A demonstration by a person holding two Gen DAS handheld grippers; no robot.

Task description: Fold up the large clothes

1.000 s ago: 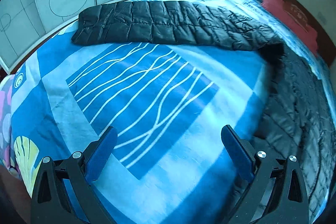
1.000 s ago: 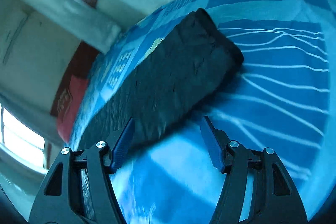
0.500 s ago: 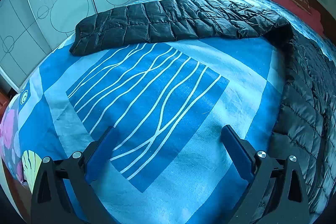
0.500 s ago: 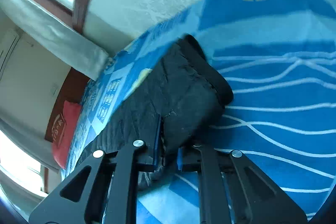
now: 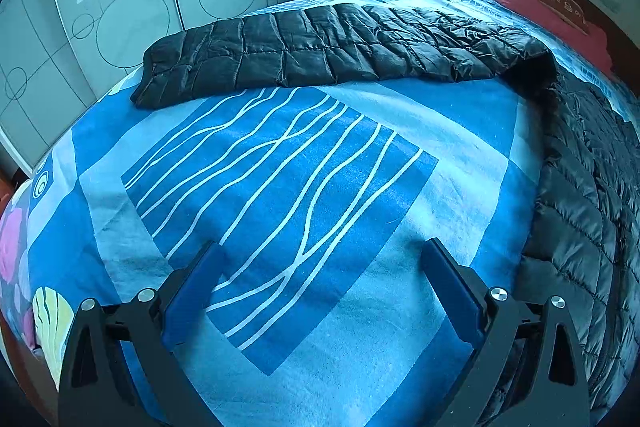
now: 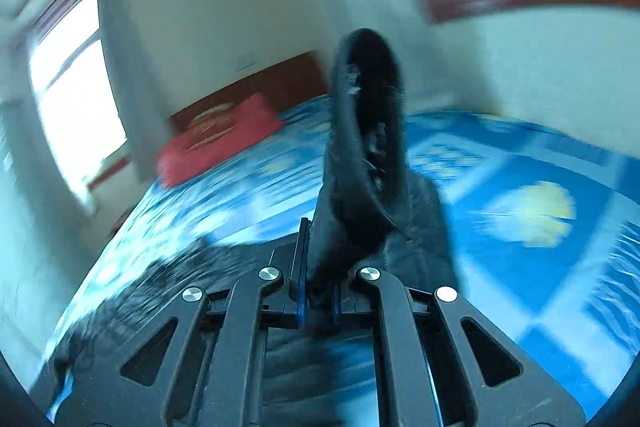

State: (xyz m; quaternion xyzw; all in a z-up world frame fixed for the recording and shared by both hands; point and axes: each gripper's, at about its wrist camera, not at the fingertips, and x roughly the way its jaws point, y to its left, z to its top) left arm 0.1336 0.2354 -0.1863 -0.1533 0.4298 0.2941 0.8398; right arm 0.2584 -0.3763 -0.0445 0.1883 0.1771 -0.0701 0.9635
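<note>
Broadly, the bed (image 5: 328,195) with its blue patterned cover fills both views; a black quilted jacket (image 5: 580,187) lies along its right side, one sleeve (image 5: 320,55) stretched across the far part. Nearer, the left gripper (image 5: 320,287) hovers spread wide over bare cover, while the right gripper (image 6: 320,291) pinches a raised sleeve cuff (image 6: 368,131).

both wrist views overlook the bed (image 5: 320,187)

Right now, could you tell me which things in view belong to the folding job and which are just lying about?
Job:
black quilted puffer jacket
right gripper, shut on its sleeve cuff
left gripper, open

Lying about:
red pillow
blue patterned bedspread
</note>
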